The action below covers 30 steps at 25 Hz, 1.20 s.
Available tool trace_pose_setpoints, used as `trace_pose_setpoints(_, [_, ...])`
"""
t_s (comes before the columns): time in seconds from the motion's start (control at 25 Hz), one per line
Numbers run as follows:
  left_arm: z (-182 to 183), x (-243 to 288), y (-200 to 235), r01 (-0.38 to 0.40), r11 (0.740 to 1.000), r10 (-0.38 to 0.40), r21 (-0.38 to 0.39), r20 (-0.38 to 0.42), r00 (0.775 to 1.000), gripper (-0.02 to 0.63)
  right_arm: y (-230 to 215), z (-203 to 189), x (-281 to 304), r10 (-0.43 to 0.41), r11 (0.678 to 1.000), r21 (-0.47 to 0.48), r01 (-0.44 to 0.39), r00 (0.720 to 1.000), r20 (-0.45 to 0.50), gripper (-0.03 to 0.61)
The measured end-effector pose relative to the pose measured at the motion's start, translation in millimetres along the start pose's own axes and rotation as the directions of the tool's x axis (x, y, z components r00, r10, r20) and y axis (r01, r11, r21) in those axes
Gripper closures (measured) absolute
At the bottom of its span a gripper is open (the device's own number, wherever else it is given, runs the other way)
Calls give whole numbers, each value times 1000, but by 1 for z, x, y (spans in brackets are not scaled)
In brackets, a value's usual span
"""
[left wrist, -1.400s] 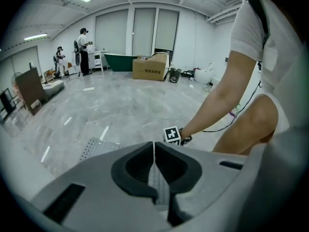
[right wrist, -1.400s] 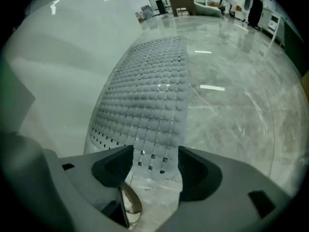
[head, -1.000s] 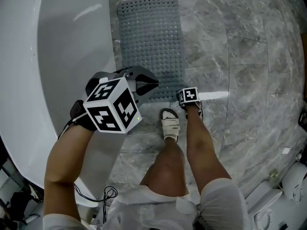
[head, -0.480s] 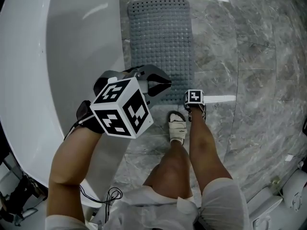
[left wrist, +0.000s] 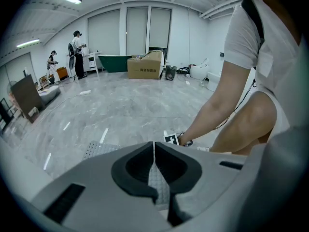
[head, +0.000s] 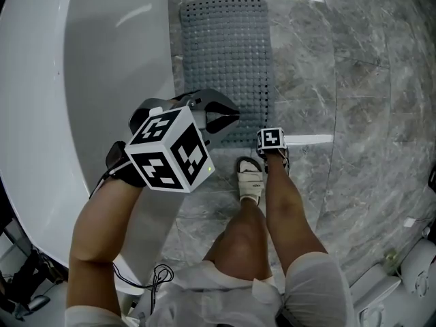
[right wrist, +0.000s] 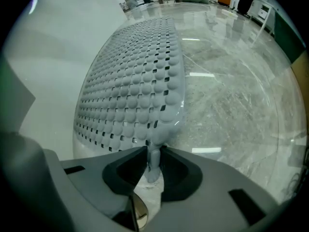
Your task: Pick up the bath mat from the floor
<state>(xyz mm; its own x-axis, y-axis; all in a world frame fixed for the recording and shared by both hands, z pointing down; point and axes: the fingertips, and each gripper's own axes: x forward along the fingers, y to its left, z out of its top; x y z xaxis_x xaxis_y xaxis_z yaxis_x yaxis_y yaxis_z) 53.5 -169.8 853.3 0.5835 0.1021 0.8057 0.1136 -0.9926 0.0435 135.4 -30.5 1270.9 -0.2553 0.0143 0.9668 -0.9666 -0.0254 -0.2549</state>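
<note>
The head camera looks steeply down from well above the left gripper [head: 228, 116] and right gripper [head: 271, 140]. The left gripper's camera faces past its jaws into the room; the right's sits close over the bath mat [right wrist: 135, 91] edge. All three views share that mat.

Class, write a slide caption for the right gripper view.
Right gripper, jaws just closed onto the near edge of the grey bath mat.
</note>
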Motion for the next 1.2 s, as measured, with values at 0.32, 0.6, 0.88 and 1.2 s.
trace_pose_setpoints(0.32, [-2, -2, 0, -7, 1000, 7, -10, -10, 1000, 595, 29, 6, -46, 85, 995, -51, -85, 996, -6, 518])
trace_pose_setpoints(0.6, [-17, 14, -3, 23, 999, -24, -27, -48, 999, 595, 56, 24, -99, 135, 989, -71, -133, 990, 26, 531])
trace_pose_setpoints(0.88, [-46, 6, -35, 125, 981, -156, -146, -223, 962, 593, 97, 55, -176, 199, 975, -103, -194, 979, 35, 534])
trace_pose_setpoints(1.2, [1, -48, -28, 82, 908, -134, -412, -97, 986, 535, 135, 81, -257, 221, 966, -141, -219, 975, 5, 534])
